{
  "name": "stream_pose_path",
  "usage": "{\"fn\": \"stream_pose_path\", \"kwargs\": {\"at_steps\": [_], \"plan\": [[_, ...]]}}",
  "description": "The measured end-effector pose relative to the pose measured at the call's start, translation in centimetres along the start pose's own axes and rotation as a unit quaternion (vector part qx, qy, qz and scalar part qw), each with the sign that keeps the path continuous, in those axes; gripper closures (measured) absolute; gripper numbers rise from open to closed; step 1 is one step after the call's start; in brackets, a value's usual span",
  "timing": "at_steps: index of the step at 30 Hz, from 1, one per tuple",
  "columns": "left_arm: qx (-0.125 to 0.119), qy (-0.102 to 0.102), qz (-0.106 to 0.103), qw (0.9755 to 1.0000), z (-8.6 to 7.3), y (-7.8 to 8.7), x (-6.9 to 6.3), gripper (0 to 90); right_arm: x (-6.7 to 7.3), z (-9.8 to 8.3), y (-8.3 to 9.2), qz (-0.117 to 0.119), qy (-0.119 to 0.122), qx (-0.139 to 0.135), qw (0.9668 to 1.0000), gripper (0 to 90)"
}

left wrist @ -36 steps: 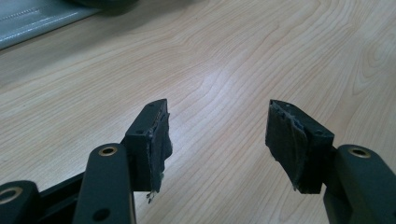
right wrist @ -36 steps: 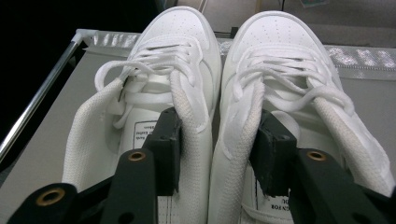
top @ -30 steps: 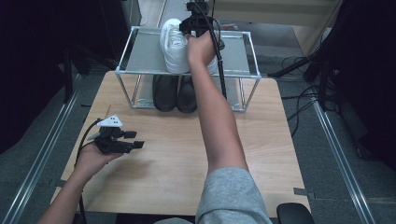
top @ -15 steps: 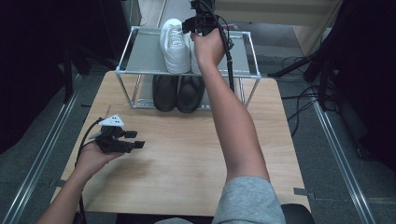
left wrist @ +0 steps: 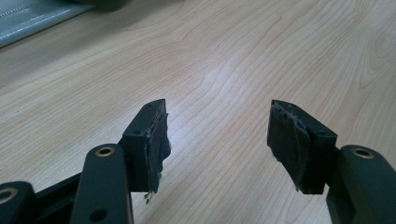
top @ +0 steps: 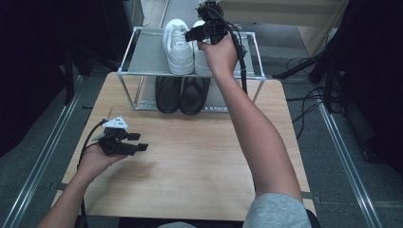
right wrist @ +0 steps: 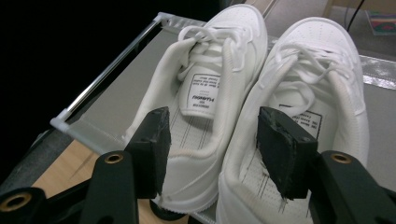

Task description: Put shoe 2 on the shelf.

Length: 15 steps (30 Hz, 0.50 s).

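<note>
White sneakers [right wrist: 261,107] sit paired on the rack [top: 142,57] above black shoes [top: 183,94]; both grippers' jaws gape empty.

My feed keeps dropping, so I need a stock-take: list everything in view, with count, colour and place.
white lace-up sneakers: 2, white, side by side on the rack's top shelf, toes pointing away from the person.
black shoes: 2, black, side by side on the table under the top shelf.
metal-framed shoe rack with a grey shelf: 1, silver and grey, at the far edge of the table.
light wooden table: 1, pale wood, in front of the person.
cables: several, black, on the floor right of the rack.
left gripper: 1, black, jaws open over bare table, nothing between them.
right gripper: 1, black, jaws just opened wider, behind the sneakers' heels, holding nothing.
</note>
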<state>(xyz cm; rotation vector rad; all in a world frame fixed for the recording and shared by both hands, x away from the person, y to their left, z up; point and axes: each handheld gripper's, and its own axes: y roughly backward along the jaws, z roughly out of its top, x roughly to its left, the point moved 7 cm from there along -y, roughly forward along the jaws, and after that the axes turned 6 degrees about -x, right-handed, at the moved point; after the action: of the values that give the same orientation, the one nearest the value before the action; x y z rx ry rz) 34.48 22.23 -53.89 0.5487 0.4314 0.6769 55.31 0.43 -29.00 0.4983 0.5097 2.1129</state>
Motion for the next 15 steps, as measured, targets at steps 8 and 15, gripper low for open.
{"fn": "stream_pose_path", "kwargs": {"at_steps": [8,15], "plan": [[0.005,-0.005,-0.003,1.0,0.1,-0.2,-0.1,38.5,1.0,-1.2,1.6,0.026,0.022,-0.005,0.9994,44.9],[0.006,-0.005,-0.002,1.0,0.1,-0.3,-0.2,38.4,1.4,-2.7,3.0,0.054,0.053,-0.02,0.9969,45.9]]}}
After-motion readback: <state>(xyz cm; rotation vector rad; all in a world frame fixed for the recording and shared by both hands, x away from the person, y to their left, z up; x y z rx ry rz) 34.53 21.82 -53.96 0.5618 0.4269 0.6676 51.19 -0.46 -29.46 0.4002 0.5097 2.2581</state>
